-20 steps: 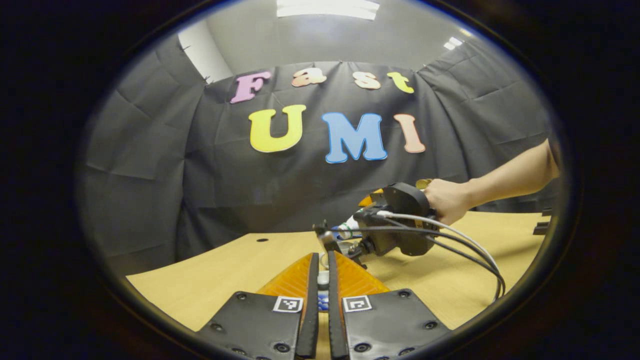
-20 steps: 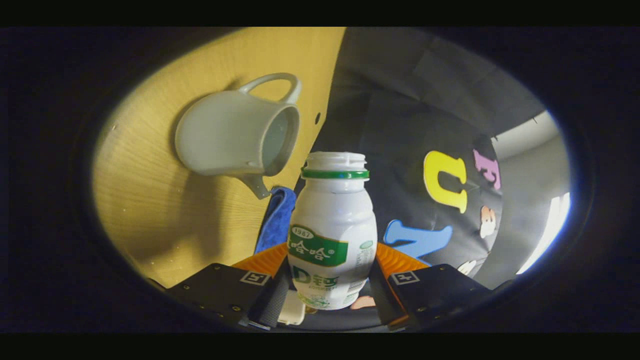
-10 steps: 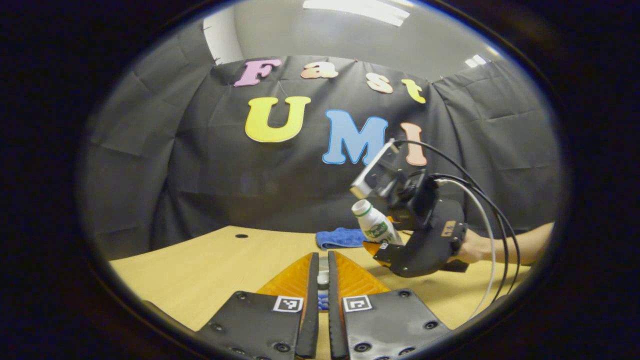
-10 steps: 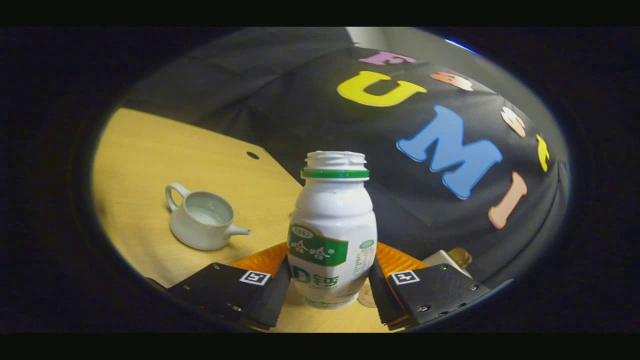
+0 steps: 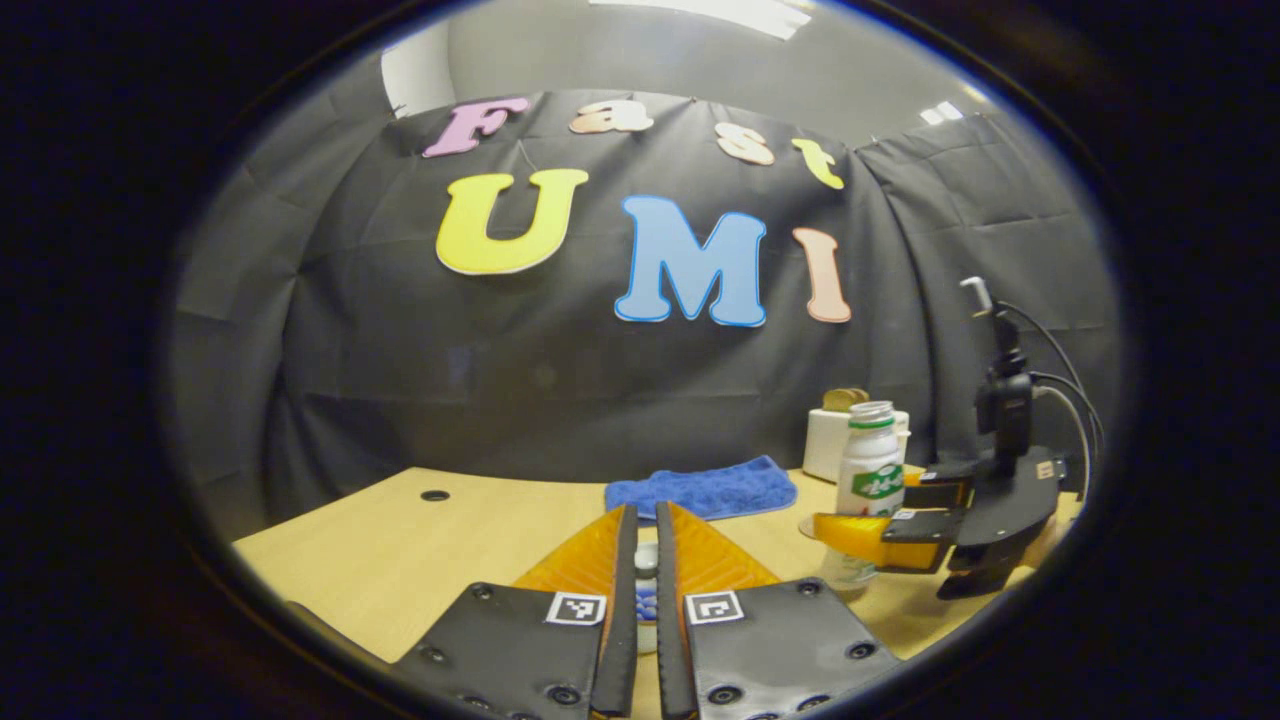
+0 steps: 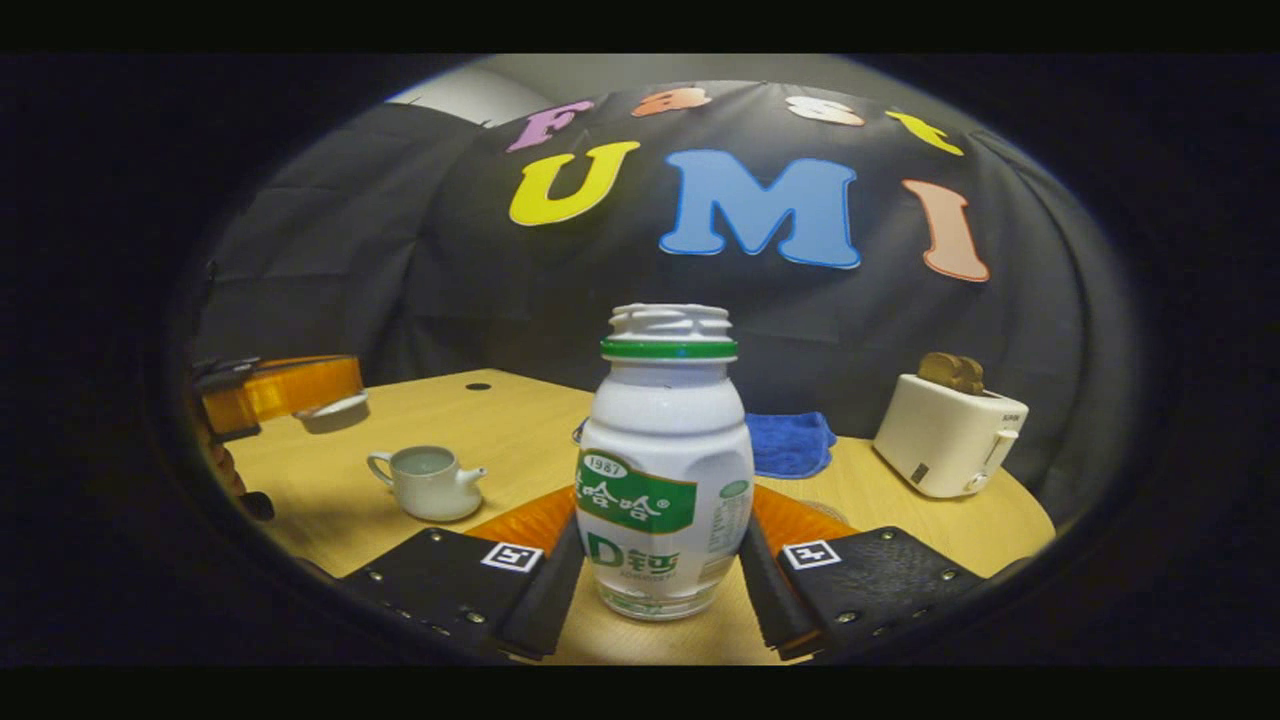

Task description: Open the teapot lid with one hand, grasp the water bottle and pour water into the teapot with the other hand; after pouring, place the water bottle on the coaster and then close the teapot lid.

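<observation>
Bottle (image 6: 665, 470) stands upright between the right gripper (image 6: 662, 560) jaws, both fingers pressed against its sides, its base on or just above the worktop (image 6: 520, 430). The open teapot (image 6: 428, 482) sits well to their left. The left gripper (image 5: 640, 585) jaws, nearly closed, pinch the lid (image 5: 647, 562).

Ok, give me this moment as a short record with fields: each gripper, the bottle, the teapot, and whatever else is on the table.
right gripper: shut on the bottle, holding it upright low over the table
bottle: cap off, white with a green label
left gripper: nearly closed on a small white piece, likely the lid knob; the lid hangs from it in the right gripper view
teapot: white, open, standing on the table, liquid inside
cloth: blue, lying behind the bottle
toaster: white, toast in its slots
</observation>
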Action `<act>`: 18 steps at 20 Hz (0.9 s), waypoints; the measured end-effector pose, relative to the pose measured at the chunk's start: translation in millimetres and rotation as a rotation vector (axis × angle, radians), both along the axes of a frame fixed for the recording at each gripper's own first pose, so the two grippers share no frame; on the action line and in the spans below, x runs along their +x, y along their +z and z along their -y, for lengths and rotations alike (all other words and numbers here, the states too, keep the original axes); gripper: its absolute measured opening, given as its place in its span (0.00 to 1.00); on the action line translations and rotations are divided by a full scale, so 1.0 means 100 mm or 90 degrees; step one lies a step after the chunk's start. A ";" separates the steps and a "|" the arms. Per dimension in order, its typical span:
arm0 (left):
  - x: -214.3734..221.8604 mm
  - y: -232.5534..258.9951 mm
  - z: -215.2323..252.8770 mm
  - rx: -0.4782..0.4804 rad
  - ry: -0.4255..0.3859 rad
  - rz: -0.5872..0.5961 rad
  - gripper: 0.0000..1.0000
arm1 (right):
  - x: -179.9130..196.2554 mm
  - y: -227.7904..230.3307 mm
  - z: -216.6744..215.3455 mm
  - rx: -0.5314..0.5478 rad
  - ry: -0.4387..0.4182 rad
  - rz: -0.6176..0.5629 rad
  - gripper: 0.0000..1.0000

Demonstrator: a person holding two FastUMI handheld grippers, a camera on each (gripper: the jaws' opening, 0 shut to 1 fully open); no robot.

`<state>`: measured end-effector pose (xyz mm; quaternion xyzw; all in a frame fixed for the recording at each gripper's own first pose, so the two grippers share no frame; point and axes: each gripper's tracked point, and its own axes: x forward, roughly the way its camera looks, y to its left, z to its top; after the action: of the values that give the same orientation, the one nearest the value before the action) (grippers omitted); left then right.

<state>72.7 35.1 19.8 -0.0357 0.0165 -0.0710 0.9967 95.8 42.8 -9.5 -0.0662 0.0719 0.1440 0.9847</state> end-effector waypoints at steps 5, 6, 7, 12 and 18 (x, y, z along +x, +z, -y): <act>0.39 -0.28 -0.07 0.011 0.021 -0.037 0.19 | 0.02 0.06 0.23 0.013 -0.029 0.015 0.73; 0.42 -0.35 -0.08 0.013 0.022 -0.045 0.15 | 0.04 0.06 0.26 0.017 -0.033 0.015 0.72; 0.44 -0.41 -0.08 0.015 0.022 -0.053 0.19 | 0.05 0.06 0.28 0.017 -0.037 0.014 0.72; 0.53 -0.62 -0.08 0.038 0.022 -0.081 0.19 | 0.07 0.03 0.31 0.018 -0.042 0.008 0.73; 0.51 -0.61 -0.03 0.057 0.019 -0.073 0.19 | 0.11 0.00 0.39 0.030 -0.057 0.001 0.72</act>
<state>123.8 38.4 -41.5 0.0047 0.0759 -0.0532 0.9957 106.6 4.0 -9.8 -0.0399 0.0709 0.1014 0.9915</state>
